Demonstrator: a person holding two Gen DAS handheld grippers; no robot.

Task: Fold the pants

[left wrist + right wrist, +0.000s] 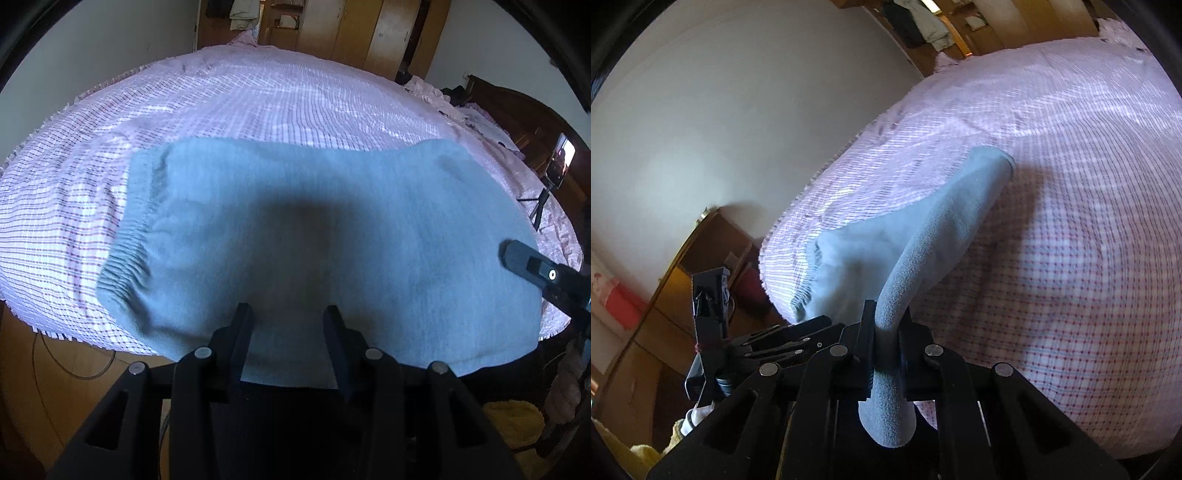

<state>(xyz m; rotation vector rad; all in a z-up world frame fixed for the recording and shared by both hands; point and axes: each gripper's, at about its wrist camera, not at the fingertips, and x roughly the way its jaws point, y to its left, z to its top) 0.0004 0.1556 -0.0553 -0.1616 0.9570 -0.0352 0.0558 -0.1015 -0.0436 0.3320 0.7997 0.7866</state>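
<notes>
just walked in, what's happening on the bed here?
A person with two handheld grippers is folding light blue pants on a pink checked bedspread. The right gripper is shut on a rolled edge of the pants, lifting that end off the bed. The left gripper is open at the near edge of the fabric, gripping nothing. The elastic waistband lies at the left.

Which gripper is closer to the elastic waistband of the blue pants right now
Left. The left gripper hovers open over the pants beside the waistband. The right gripper is clamped on a fold at the far end from it.
</notes>
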